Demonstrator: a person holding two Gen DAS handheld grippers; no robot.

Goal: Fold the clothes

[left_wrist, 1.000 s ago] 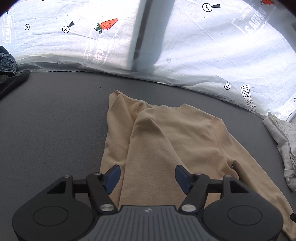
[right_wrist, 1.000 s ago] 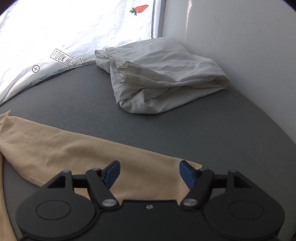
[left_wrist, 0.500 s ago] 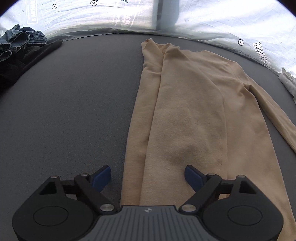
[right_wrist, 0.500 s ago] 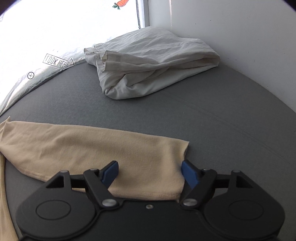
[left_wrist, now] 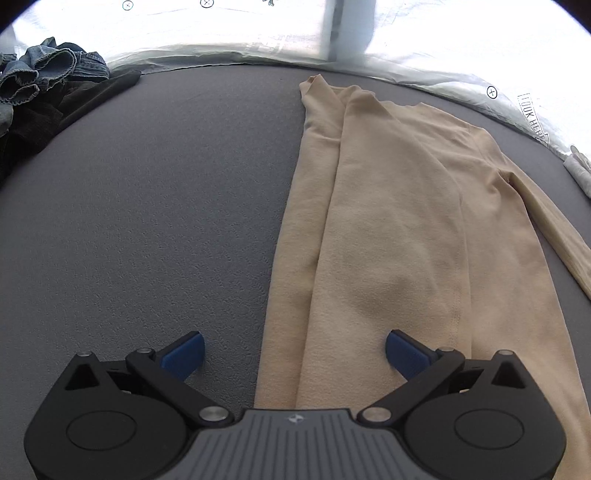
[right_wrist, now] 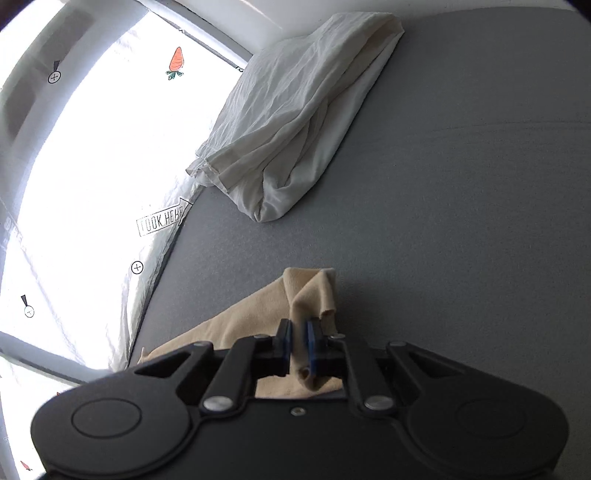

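Observation:
A beige long-sleeved top (left_wrist: pixel 388 221) lies flat on the grey surface (left_wrist: pixel 147 203), its left part folded over lengthwise. My left gripper (left_wrist: pixel 294 352) hovers over the near hem. Its jaws are opening wide, with the folded left edge of the top lying between them and neither pad touching it. In the right wrist view my right gripper (right_wrist: pixel 298 339) is rolled to one side. Its jaws are closing on the end of the beige sleeve (right_wrist: pixel 310 291), which bunches up between the blue pads (right_wrist: pixel 284 338).
Denim jeans (left_wrist: pixel 40 70) and a dark garment (left_wrist: pixel 55 110) are heaped at the far left. A folded white cloth (right_wrist: pixel 295 122) lies at the far right by the white wall. A bright printed sheet (left_wrist: pixel 258 29) borders the back edge.
My left gripper drew back to the top's near hem and its jaws widened. My right gripper rolled, closed on the sleeve end and gathered it up off the surface.

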